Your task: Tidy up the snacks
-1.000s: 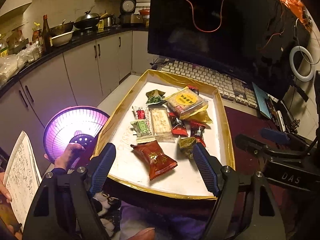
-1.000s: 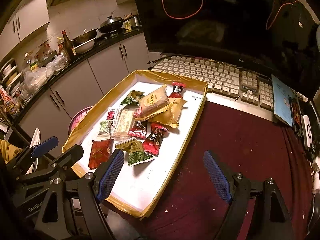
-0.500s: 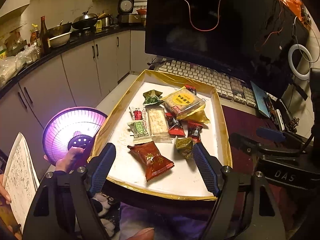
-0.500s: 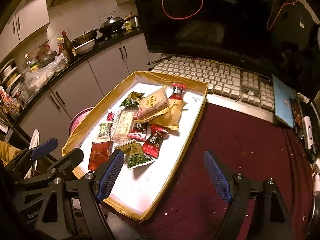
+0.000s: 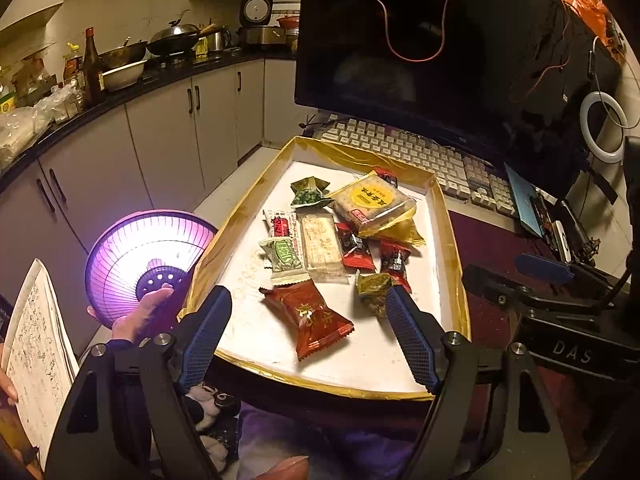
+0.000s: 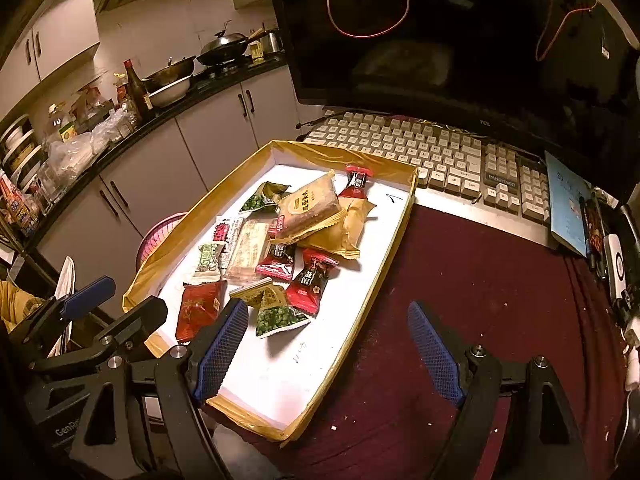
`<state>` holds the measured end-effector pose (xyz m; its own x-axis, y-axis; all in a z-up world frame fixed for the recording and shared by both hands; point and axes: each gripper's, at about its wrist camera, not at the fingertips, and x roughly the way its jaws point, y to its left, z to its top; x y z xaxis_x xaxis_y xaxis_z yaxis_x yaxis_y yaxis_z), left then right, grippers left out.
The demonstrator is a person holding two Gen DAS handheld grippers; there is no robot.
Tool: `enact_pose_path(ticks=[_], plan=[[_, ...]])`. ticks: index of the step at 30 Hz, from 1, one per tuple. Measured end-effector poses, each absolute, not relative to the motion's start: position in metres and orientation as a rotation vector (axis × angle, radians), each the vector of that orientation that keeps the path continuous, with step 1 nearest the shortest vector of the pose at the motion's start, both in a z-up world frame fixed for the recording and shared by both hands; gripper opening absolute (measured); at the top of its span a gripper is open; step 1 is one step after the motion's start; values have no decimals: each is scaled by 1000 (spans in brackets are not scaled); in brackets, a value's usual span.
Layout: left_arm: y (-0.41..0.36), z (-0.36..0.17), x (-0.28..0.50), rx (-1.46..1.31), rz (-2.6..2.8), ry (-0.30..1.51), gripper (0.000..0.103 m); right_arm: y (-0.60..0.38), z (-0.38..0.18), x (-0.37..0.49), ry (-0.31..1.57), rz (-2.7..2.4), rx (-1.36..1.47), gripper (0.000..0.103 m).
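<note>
A white tray with a gold rim holds several wrapped snacks. A red packet lies nearest the front. A yellow biscuit pack lies on a gold packet at the back. Green pea packets and small red packets lie between them. My left gripper is open and empty, just above the tray's near edge, the red packet between its fingers. My right gripper is open and empty over the tray's right front corner.
A keyboard and a dark monitor stand behind the tray. A dark red mat lies to the right. A purple basket is held by a hand left of the tray. Kitchen cabinets stand behind.
Both grippers have shifted slightly, the tray drifting a little in each view. The hand with the purple basket moved slightly. Nothing was grasped.
</note>
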<state>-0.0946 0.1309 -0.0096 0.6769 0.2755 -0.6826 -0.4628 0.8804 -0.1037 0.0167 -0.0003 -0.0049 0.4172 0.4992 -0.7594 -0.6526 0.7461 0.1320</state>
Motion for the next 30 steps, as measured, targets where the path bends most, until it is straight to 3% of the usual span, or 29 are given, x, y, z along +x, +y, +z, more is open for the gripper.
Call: enact_pose_path(ticks=[30], plan=[[130, -12, -92, -253, 425, 742, 79, 1, 4, 15, 855, 735, -197, 84]])
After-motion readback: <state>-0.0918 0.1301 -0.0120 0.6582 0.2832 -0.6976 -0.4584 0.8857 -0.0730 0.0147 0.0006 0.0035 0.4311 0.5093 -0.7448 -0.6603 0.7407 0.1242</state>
